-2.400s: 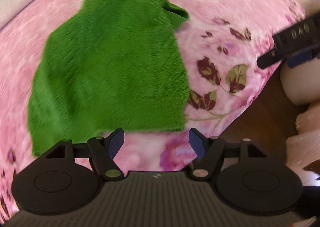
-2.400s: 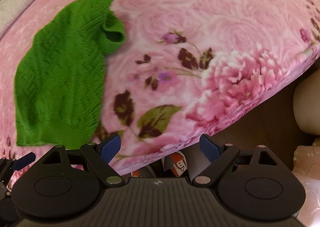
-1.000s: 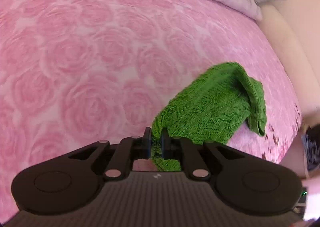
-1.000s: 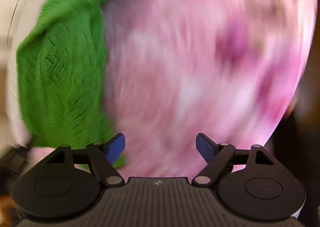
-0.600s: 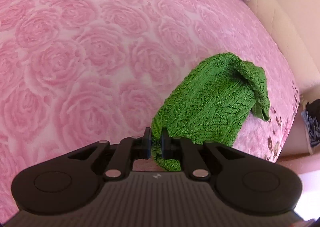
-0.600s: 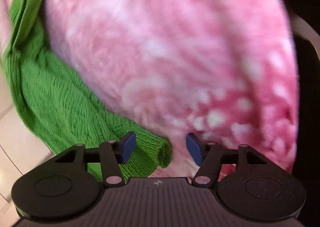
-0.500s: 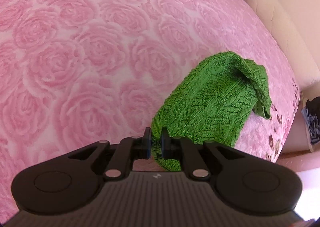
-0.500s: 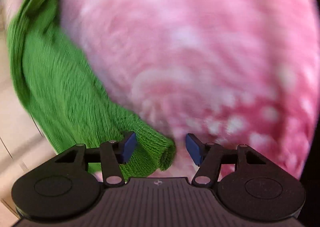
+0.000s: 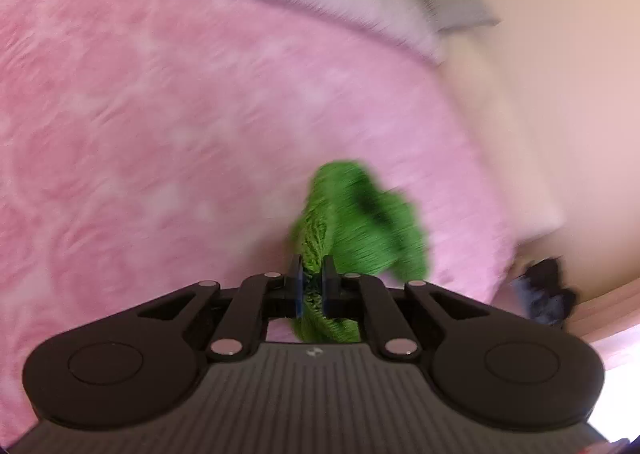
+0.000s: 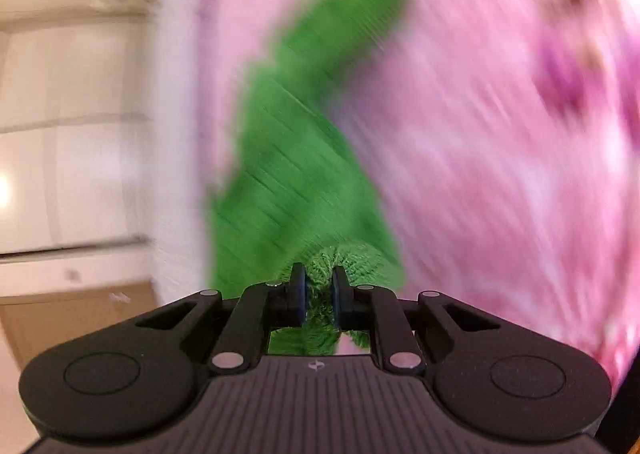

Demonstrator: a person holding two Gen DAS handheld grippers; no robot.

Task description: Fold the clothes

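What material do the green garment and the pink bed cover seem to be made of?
The green garment looks like a thick yarn knit: loops show between the right gripper. The pink cover seems a soft, matte printed fabric, but blur hides its weave.

Your right gripper (image 10: 319, 294) has its blue-padded jaws closed on a bunched edge of the green knitted garment (image 10: 288, 157). The knit runs up and away from the jaws in a long tapering shape, heavily motion-blurred. Behind it lies the pink floral bedspread (image 10: 480, 153), also smeared. To your left, a pale wall (image 10: 72, 113) with horizontal lines, detail unreadable.
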